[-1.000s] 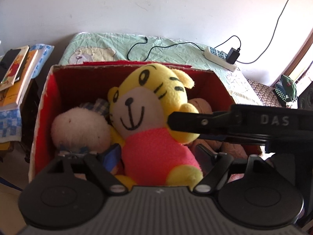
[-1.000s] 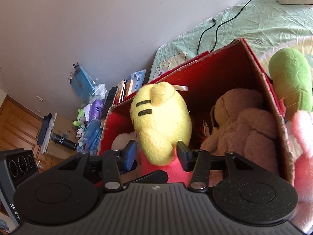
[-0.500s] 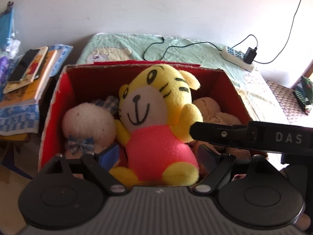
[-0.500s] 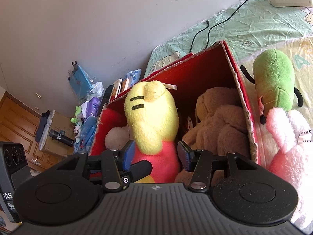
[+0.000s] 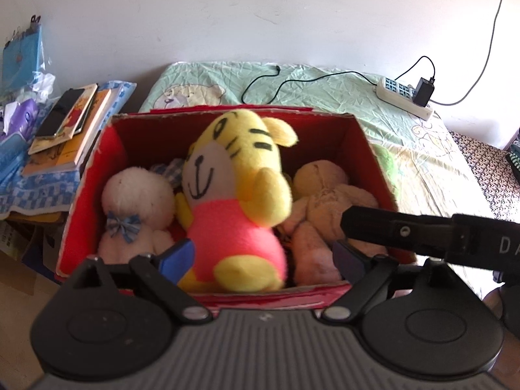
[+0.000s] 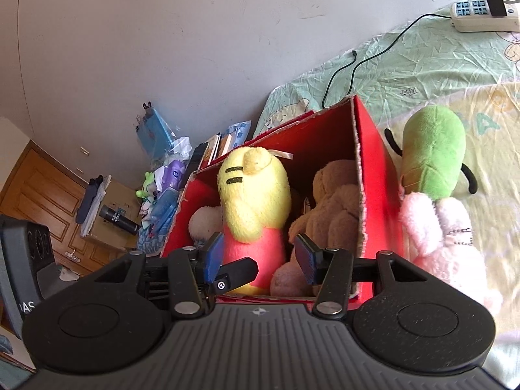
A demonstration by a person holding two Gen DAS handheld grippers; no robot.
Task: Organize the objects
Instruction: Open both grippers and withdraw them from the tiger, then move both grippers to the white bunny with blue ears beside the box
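I hold my left tongs [image 5: 265,258] with jaws spread wide, gripping nothing; my right tongs [image 6: 260,256] likewise gape, close alongside them.

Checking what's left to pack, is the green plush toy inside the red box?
No, the green plush toy lies on the bed sheet outside the red box, beside its wall.

Yellow tiger plush [image 5: 234,195] upright in red box [image 5: 367,149], between white [image 5: 136,208] and tan plushes [image 5: 328,195]
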